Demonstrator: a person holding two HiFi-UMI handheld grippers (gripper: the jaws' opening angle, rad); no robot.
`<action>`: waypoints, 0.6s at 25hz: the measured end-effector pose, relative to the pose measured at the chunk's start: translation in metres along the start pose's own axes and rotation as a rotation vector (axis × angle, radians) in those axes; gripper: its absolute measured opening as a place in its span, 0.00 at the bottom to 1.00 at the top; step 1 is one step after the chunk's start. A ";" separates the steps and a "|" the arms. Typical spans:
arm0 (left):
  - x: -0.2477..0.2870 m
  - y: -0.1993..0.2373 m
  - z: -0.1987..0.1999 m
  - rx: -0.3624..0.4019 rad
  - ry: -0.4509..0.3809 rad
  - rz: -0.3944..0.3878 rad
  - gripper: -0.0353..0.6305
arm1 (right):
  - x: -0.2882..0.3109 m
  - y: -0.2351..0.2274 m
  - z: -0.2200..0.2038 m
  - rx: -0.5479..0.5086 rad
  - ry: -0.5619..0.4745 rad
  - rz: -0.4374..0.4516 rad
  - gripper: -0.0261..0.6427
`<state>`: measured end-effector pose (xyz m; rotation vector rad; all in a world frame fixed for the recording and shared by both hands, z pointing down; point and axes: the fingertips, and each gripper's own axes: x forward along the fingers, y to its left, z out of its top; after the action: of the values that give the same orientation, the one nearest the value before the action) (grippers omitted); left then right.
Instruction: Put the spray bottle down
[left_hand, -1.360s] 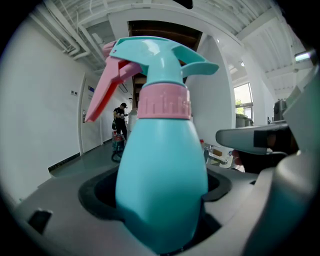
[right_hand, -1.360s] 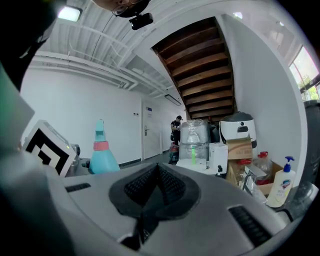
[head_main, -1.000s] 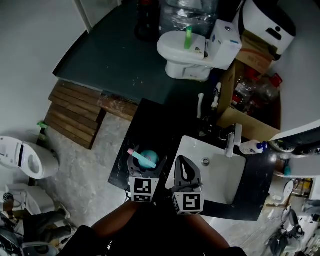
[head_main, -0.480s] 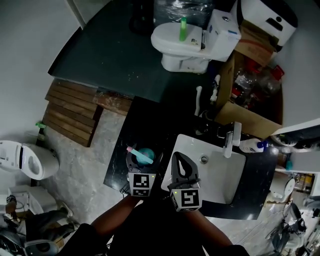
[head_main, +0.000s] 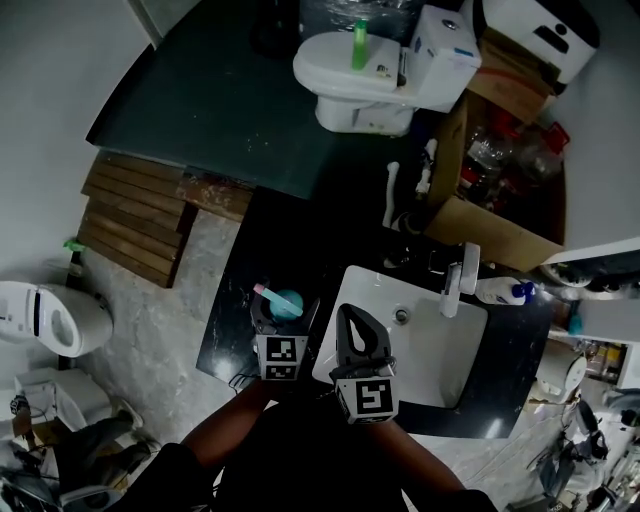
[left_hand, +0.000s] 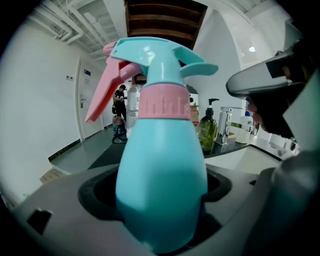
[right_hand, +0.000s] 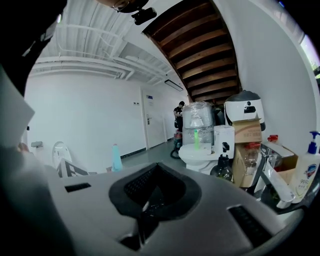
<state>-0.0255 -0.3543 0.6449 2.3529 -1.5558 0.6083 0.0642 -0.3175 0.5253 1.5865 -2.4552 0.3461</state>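
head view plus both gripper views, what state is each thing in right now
spray bottle: upright, gripped low on its body, over the dark counter
left gripper: shut on the spray bottle
right gripper: jaws together, nothing between them
sink: basin empty
tap: no water seen running
cardboard box: open at the top, bottles inside

I'm looking down on a black countertop (head_main: 232, 310) with a white sink basin (head_main: 445, 350) set into it. A chrome faucet (head_main: 457, 280) stands at the basin's far rim. A white pump bottle with a blue top (head_main: 497, 292) stands just beside the faucet, and a dark green pump bottle (left_hand: 207, 131) stands near it.
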 end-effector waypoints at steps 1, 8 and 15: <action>0.001 0.000 -0.001 -0.002 -0.003 0.003 0.70 | 0.000 -0.003 -0.001 0.002 0.000 -0.001 0.06; 0.009 -0.005 0.003 0.001 -0.046 0.004 0.70 | 0.006 -0.020 -0.008 0.014 0.006 -0.016 0.06; 0.008 -0.005 0.002 0.006 -0.079 0.011 0.70 | 0.012 -0.015 -0.003 0.012 -0.007 0.003 0.06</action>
<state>-0.0173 -0.3598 0.6470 2.4016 -1.6029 0.5288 0.0734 -0.3327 0.5325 1.5910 -2.4658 0.3571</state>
